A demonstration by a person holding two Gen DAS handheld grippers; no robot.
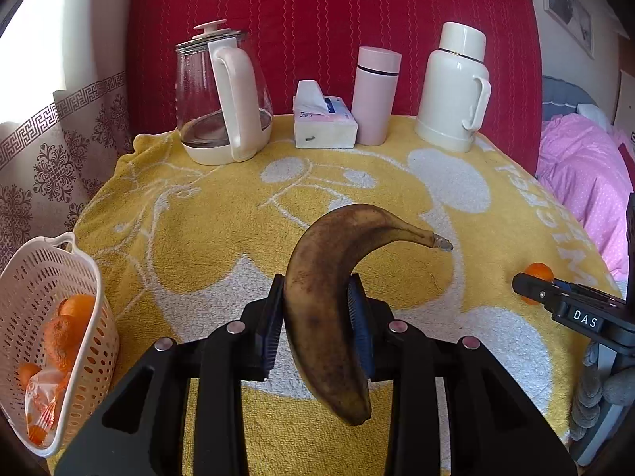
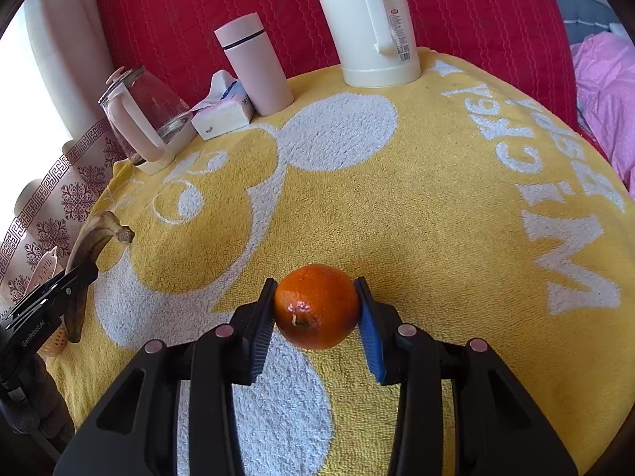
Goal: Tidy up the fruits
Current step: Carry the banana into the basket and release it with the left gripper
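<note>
Left gripper clenched on brown-spotted banana, lifted above yellow towel, stem pointing right. Right gripper clamped on orange, just above towel. White basket at towel's left edge, tilted, holding several oranges and plastic wrapper. Along towel's far edge: glass kettle, tissue pack, pink tumbler, white thermos.
</note>
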